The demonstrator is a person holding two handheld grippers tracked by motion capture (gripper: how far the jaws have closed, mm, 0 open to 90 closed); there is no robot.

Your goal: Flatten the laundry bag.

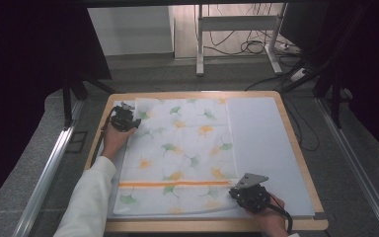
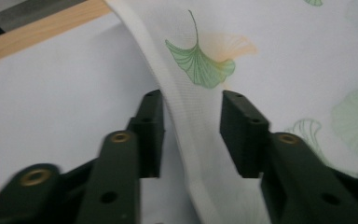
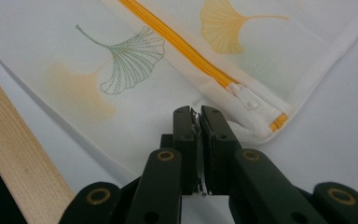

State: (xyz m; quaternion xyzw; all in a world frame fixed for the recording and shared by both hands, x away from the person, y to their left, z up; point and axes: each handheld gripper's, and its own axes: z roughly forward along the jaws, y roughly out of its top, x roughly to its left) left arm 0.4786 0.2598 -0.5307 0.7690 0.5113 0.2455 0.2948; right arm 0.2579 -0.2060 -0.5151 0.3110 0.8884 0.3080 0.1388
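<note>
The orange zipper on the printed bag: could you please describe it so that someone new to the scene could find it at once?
On the wooden table lies a pale grey mat, and on it a flat white mesh bag printed with green and orange ginkgo leaves. Near the bag's edge closest to the person runs the orange zipper, ending by the right gripper. It is the bag's one straight, solid orange line.

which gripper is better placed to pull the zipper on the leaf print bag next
Right. The right gripper is shut beside the orange zipper's end, on the leaf print bag. The left gripper stands open astride the far hem.
</note>
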